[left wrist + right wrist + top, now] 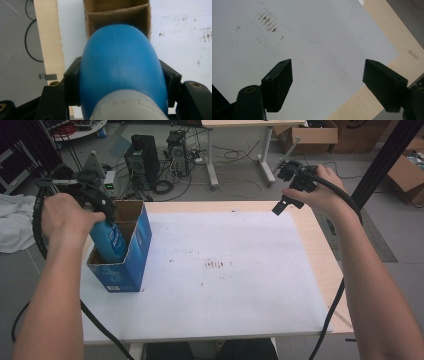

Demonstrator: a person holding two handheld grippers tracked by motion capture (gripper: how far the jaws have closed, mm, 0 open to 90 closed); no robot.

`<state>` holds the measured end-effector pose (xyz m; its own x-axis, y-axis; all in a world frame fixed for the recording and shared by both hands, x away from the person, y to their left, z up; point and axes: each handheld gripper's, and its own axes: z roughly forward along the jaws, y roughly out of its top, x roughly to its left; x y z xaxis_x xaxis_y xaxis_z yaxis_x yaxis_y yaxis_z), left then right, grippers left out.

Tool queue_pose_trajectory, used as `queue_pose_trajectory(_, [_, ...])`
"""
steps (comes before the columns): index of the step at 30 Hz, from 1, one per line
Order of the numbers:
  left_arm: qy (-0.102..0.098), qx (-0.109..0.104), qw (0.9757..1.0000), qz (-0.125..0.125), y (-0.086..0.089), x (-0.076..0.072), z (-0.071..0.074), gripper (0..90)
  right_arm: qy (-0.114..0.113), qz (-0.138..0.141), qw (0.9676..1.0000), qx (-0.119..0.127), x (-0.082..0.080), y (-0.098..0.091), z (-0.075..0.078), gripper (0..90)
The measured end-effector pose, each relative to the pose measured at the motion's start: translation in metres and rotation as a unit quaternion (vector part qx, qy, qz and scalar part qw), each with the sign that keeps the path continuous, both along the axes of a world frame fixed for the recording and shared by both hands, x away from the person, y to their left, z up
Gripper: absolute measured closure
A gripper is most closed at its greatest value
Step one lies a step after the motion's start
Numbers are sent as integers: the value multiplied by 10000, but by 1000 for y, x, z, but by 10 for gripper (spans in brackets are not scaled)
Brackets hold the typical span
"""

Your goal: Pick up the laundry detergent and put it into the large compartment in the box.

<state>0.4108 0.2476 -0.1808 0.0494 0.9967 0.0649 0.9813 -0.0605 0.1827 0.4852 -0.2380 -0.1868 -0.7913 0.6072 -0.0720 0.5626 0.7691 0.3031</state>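
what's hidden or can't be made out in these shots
- Lower end of the blue bottle: high view, hidden inside the blue carton.
- Carton's bottom: left gripper view, the bottle blocks it.
- Bottle's cap: left gripper view, cut off by the bottom edge.
- Left gripper jaws: high view, hidden behind the hand.
- Carton's print: high view, too small to read.
- Right gripper: open, nothing between its jaws.

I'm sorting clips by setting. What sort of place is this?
Probably a lab or workshop, not a home. Computer towers sit on the bare floor among loose cables, cardboard boxes are stacked at the back, and the table is a plain work desk under a stained white sheet.
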Motion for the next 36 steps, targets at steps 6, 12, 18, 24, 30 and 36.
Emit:
queue_pose_trajectory(6, [184, -64, 9998, -47, -1, 5, -26, 378, 13, -2, 10000, 38, 0, -1, -3, 238])
queue_pose_trajectory(12, [268, -29, 9996, -18, -1, 8, -50, 378, 6, -2, 10000, 40, 0, -2, -5, 238])
queue_pose_trajectory(18, [385, -87, 9992, -22, 1, 8, -71, 377, 19, 1, 10000, 46, 0, -2, -6, 238])
queue_pose_trajectory(24, [548, -41, 9985, 0, 1, 8, -90, 377, 22, 12, 10000, 42, -1, -2, -7, 239])
queue_pose_trajectory(30, [579, -68, 9983, 41, 0, 8, -101, 377, 14, 6, 10000, 49, -1, -2, -6, 239])
queue_pose_trajectory(36, [559, -108, 9984, 73, 2, 8, -103, 377, 26, -25, 10000, 41, -2, -2, -6, 239])
